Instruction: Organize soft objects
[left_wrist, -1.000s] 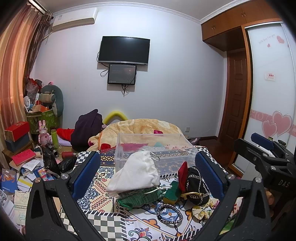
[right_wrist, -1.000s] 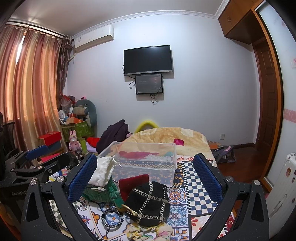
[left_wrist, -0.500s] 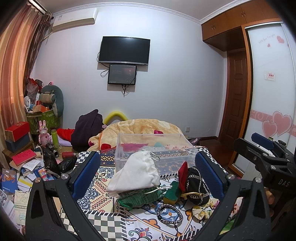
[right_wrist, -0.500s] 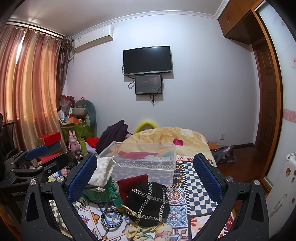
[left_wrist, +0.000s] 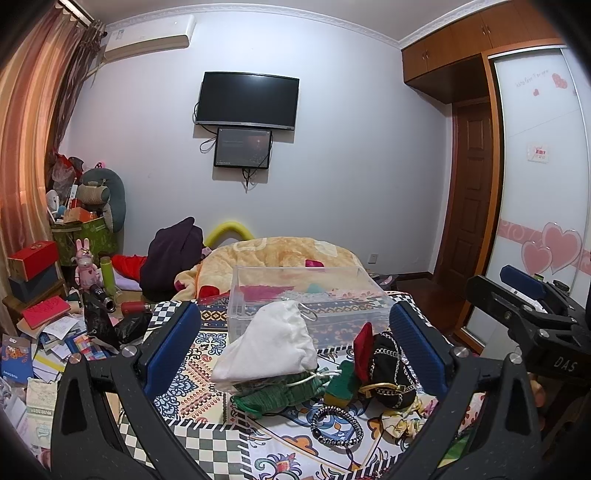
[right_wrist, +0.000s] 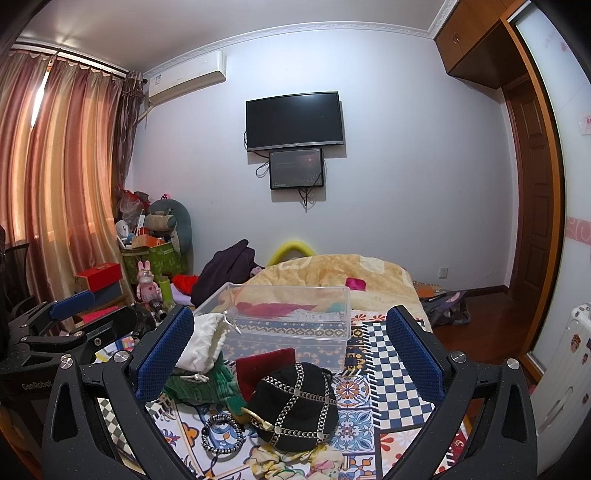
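Note:
A pile of soft things lies on the patterned bed cover (left_wrist: 207, 373): a white drawstring pouch (left_wrist: 271, 345), a green knit pouch (left_wrist: 275, 393) under it, a black chain-trimmed pouch (left_wrist: 391, 369), a red piece (left_wrist: 362, 349) and a beaded bracelet (left_wrist: 336, 424). Behind them stands a clear plastic bin (left_wrist: 303, 299) holding some fabric. My left gripper (left_wrist: 295, 350) is open, held above and in front of the white pouch. My right gripper (right_wrist: 290, 354) is open over the black pouch (right_wrist: 295, 404), with the white pouch (right_wrist: 201, 341) by its left finger. Neither holds anything.
A yellow blanket (right_wrist: 332, 271) and dark clothing (right_wrist: 225, 271) lie beyond the bin (right_wrist: 280, 321). Books, boxes and toys clutter the floor at left (left_wrist: 48, 325). A wardrobe with sliding doors (left_wrist: 535, 184) and a wooden door (right_wrist: 532, 206) stand at right.

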